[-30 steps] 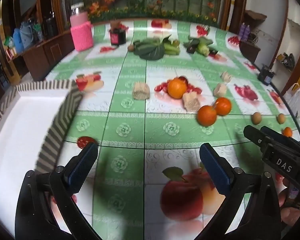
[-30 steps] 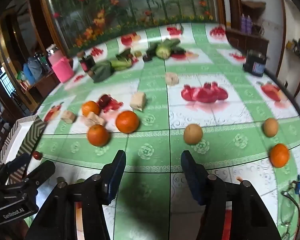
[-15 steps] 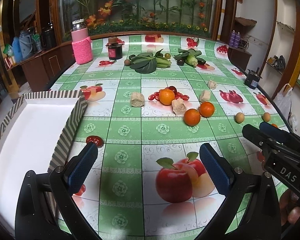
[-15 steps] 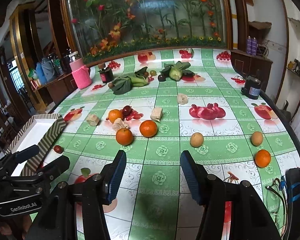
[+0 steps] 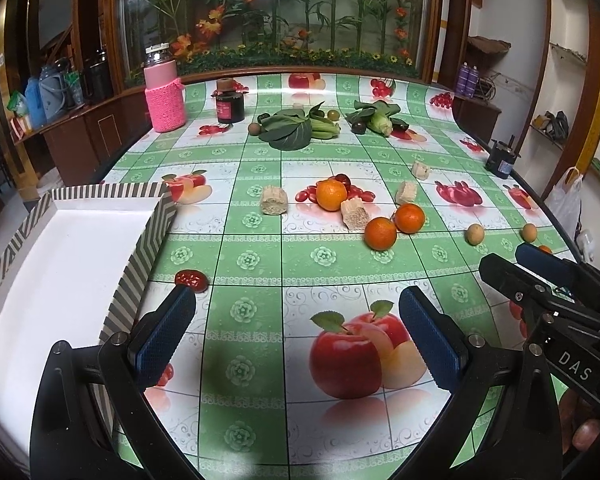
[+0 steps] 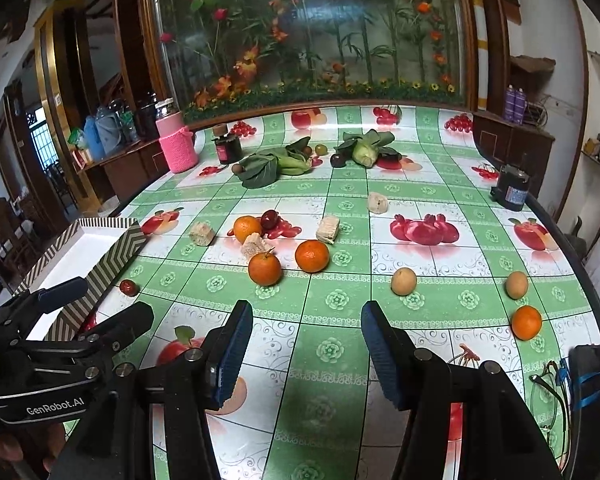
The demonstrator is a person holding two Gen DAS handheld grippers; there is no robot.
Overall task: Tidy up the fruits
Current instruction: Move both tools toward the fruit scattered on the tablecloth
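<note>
Left wrist view: striped tray [image 5: 148, 236] is cut off by the left edge, near end out of frame. Small orange [image 5: 545, 248] is mostly hidden behind the right hand-held gripper [image 5: 512, 266]. Right wrist view: red fruit [image 6: 89, 322] beside the tray wall is half hidden by the left hand-held gripper [image 6: 100, 306]; type unreadable. Glasses [image 6: 550, 396] at the surface's right edge are partly covered by a dark object. Jar label [image 6: 223, 154] is too small to read.

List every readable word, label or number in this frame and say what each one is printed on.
"DAS": on the right gripper body, seen from the left wrist view.
"GenRobot.AI": on the left gripper body, seen from the right wrist view.
Labels on the dark jar and the black canister: too small to read.
</note>
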